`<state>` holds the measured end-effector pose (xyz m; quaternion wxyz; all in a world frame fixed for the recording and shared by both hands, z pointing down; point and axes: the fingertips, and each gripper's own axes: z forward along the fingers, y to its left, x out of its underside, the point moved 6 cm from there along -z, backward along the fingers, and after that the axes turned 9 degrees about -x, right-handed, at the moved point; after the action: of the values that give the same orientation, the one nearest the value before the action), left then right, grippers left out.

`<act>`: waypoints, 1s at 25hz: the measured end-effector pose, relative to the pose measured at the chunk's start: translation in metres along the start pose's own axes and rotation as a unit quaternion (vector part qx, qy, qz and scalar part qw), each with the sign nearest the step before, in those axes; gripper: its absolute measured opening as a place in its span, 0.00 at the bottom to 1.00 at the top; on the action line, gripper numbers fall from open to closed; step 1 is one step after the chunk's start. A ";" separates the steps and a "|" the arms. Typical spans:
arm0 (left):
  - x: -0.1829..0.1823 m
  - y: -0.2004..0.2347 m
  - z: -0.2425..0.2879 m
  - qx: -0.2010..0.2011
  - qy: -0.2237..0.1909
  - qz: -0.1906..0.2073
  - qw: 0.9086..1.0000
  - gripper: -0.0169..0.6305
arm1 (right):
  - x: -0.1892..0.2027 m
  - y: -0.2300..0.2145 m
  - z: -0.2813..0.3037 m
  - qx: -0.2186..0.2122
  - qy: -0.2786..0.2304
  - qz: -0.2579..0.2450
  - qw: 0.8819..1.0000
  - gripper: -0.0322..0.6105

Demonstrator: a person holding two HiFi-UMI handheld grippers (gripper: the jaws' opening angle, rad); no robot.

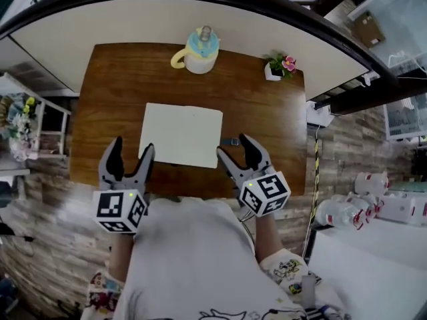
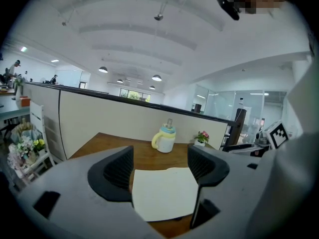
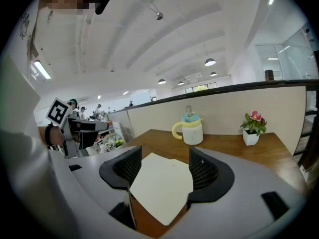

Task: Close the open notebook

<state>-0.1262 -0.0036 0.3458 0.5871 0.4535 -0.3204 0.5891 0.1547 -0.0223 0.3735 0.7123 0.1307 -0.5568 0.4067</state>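
Observation:
The notebook [image 1: 181, 135] lies flat in the middle of the brown table [image 1: 107, 112]. It shows one plain cream face, with a thin dark edge along its near side. My left gripper [image 1: 132, 145] hovers at the notebook's near left corner, open, with nothing between its jaws. My right gripper [image 1: 233, 145] is just off the near right corner, also open and empty. In the left gripper view the notebook [image 2: 164, 192] sits ahead between the open left gripper [image 2: 160, 169] jaws. The right gripper view shows the notebook [image 3: 162, 185] cornerwise ahead of the open right gripper [image 3: 164, 166].
A white mug with a yellow handle and blue lid [image 1: 199, 51] stands at the table's far edge. A small white pot of pink flowers [image 1: 280, 67] sits at the far right. A small dark object [image 1: 230, 141] lies beside the notebook's right edge. A partition wall runs behind the table.

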 end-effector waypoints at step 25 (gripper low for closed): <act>0.011 0.000 0.014 0.044 0.036 -0.008 0.998 0.51 | 0.019 0.008 0.006 0.023 0.049 0.010 0.998 0.46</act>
<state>-0.1231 -0.0115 0.3611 0.5827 0.4597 -0.2693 0.6137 0.1456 -0.0135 0.3903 0.7317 0.1214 -0.5131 0.4320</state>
